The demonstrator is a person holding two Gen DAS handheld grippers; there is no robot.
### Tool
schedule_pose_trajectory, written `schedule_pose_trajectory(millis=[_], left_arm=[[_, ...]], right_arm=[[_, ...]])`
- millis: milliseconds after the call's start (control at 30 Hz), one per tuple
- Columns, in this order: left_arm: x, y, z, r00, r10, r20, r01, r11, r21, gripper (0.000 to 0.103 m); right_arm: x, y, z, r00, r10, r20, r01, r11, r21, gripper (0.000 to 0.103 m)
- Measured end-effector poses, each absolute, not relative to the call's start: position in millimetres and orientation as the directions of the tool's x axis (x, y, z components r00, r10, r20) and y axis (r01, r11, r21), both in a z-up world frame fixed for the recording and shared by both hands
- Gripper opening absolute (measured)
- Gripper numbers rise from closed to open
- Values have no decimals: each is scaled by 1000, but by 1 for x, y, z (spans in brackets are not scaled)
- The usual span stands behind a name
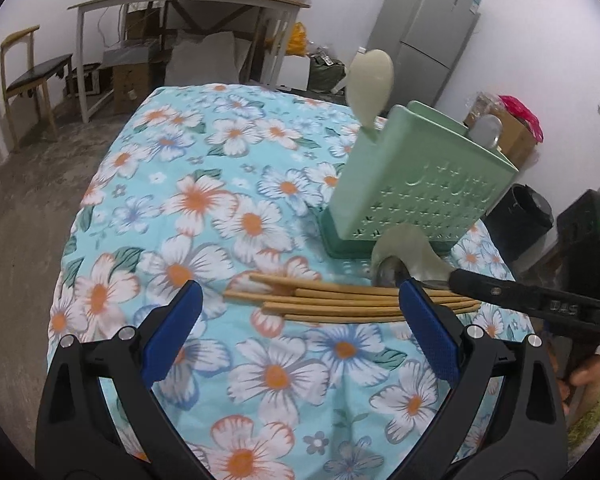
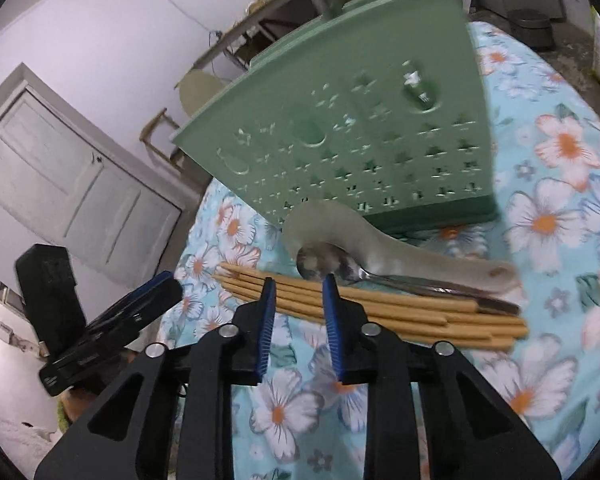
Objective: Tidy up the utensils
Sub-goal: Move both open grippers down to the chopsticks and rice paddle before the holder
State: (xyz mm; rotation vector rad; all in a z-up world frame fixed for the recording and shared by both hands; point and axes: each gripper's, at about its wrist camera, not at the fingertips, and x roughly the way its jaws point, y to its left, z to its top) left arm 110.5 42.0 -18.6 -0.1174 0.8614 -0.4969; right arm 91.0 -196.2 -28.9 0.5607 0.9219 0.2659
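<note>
The right gripper (image 2: 299, 292) hangs over the chopsticks (image 2: 380, 306), its fingers narrowly parted and holding nothing. Closing here could pinch several sticks at once and roll the rest across the table (image 2: 560, 360). Just behind them, the metal spoon (image 2: 320, 262) rests on the pale rice paddle (image 2: 364, 236) and could get nudged. The left gripper (image 1: 300, 300) is wide open and empty. The green utensil holder (image 1: 412, 184) stands beyond.

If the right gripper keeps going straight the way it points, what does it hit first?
Most likely the chopsticks: the right gripper has its narrowly open jaws right over the bundle, with the metal spoon just beyond. Depth is hard to judge, so contact may be near.
</note>
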Motion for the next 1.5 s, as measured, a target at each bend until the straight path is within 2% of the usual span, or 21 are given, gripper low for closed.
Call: schedule_pose_trajectory(millis=[267,467,667,900,1500], left_arm=[[110,51,-17,552,-480,-682,371,874,-315,95],[110,48,-16,549,-496,-673,398,863,-311,92],[110,45,-16,546,-502,-671,402,859,-316,81],[111,48,-16,539,-506,-673,401,857,-324,67],[108,47,-14,538,-517,-666,407,851,-332,61]], right_arm=[[112,-180,-51,514,418,-749,61,853,519,19],[107,-177,-55,483,439,-757,67,844,532,19],[121,-171,-48,517,399,-757,56,867,495,19],[124,-165,-68,457,406,-792,70,870,487,19],[107,-146,-66,441,436,-784,-6,875,484,20]])
